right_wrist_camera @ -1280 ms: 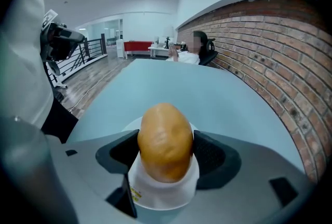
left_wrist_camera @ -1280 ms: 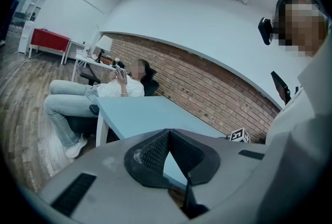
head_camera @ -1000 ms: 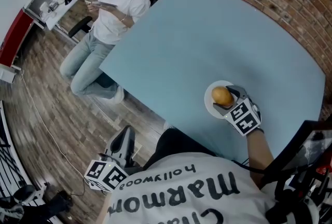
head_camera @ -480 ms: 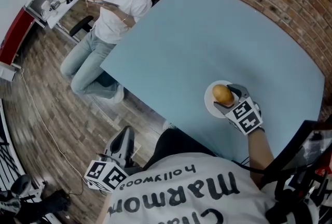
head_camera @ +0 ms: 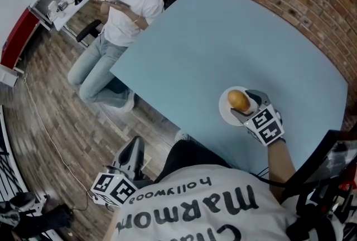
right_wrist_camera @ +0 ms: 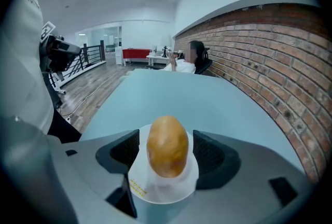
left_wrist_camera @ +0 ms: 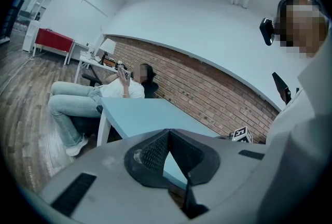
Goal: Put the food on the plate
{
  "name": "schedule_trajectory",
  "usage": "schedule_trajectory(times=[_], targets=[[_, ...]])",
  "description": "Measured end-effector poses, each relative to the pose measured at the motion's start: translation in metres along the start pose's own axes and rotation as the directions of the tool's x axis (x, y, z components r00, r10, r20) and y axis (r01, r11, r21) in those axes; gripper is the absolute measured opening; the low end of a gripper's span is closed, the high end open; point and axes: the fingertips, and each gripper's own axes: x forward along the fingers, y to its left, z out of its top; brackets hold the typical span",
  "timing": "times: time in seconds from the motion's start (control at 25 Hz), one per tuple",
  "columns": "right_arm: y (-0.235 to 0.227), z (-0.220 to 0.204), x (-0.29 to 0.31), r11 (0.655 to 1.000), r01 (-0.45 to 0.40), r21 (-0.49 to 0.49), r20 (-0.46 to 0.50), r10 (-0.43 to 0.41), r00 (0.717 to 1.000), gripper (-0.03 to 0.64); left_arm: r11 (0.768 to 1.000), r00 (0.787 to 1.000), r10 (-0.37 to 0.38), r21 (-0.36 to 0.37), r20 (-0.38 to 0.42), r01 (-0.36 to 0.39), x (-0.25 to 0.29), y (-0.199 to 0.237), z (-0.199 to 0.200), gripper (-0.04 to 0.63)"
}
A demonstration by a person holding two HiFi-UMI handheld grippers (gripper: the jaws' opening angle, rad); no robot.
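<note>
— Where's the food (head_camera: 239, 100)?
— It's lying on the plate (head_camera: 225, 113), at the lower right of the head view, near the counter's (head_camera: 223, 44) edge. The right tongs (right_wrist_camera: 166, 150) stand wide, with a sliver of gap on each side of it.
— And the left tongs (left_wrist_camera: 167, 137)?
— Pinched together on nothing, down at the lower left, off the counter.
— How would it handle?
— I'd guess it's firm, smooth and fairly light. It's rounded, so it may roll. I'd take it gently across its broad middle.
</note>
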Motion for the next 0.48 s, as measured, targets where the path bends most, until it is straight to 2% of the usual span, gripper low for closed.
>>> schedule_trajectory(times=[0.24, 0.48], targets=[[-0.003, 0.002, -0.024, 0.999, 0.027, 0.032, 0.041, -0.029, 0.999, 0.314, 0.999, 0.999, -0.038, 0.019, 0.005, 0.038, -0.002, -0.012, -0.006, 0.006], [0.008, -0.001, -0.051, 0.998, -0.009, 0.068, 0.091, 0.003, 0.996, 0.314, 0.997, 0.997, -0.077, 0.029, 0.005, 0.077, -0.004, -0.031, -0.015, 0.006]])
